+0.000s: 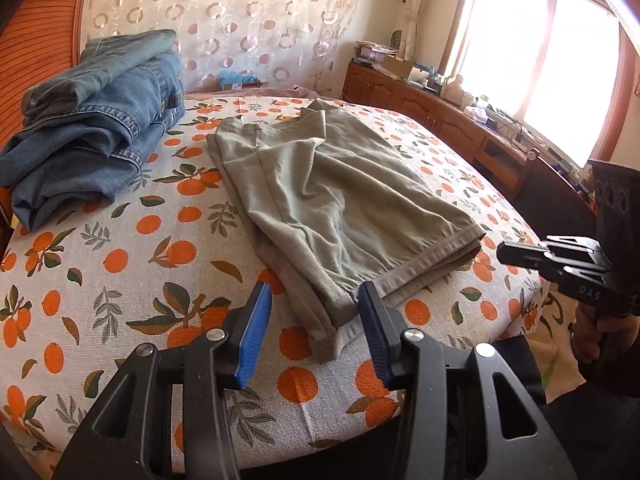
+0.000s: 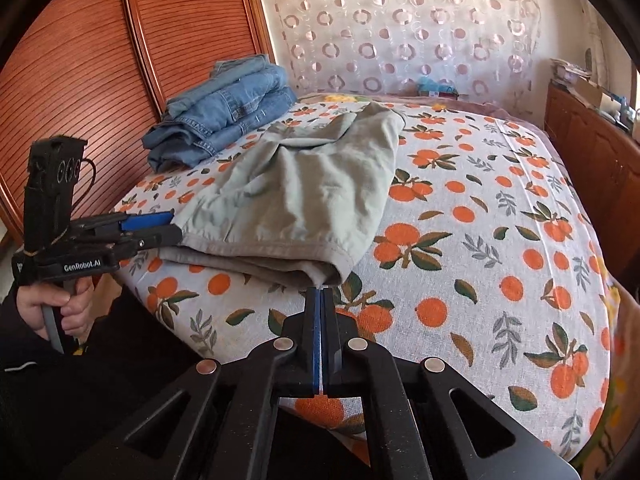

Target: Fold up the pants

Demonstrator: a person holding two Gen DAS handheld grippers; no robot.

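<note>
Orange-print bedspread (image 1: 120,264) carries your green pants (image 1: 332,200); your left gripper (image 1: 316,300) gapes at the near hem, your right gripper (image 2: 320,294) is closed, empty.

Both grippers, left (image 1: 314,300) and right (image 2: 320,294), were black with blue ribbed finger pads, silver rivets behind the jaws, white lettering, and dark sleeves.

Pants (image 1: 332,200) matt green cloth; jeans (image 1: 100,120) denim; headboard (image 2: 80,80) ribbed wood.
</note>
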